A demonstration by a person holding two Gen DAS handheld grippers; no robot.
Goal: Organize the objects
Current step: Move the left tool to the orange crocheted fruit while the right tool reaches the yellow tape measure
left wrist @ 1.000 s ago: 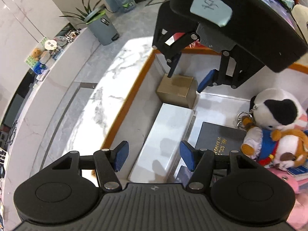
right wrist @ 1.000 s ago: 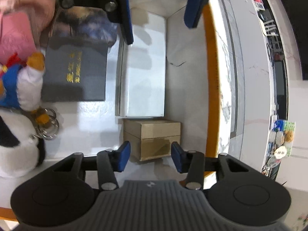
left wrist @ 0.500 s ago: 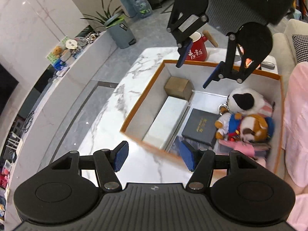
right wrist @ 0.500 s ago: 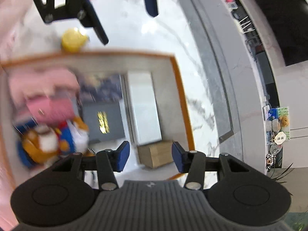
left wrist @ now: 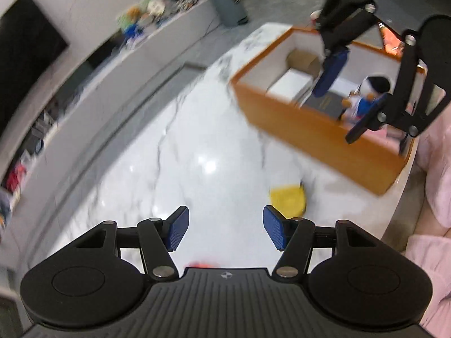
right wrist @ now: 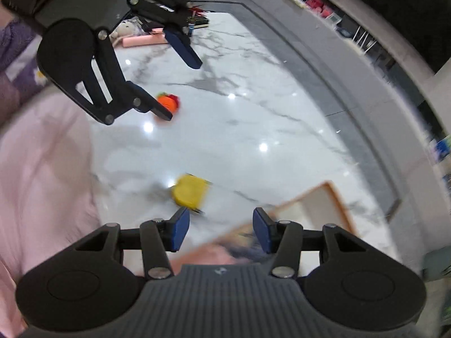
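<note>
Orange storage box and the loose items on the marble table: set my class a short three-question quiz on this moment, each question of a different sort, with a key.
1. True or false: the yellow object lies inside the orange box.
2. Multiple choice: what is the left gripper holding? A) the yellow object B) the orange toy C) nothing
3. Fill in: inside the box, the cardboard carton sits at the far end of the long ______ box.

Key
1. False: it lies on the marble table, outside the box.
2. C: its fingers are spread with nothing between them, as with the right gripper.
3. white
</note>
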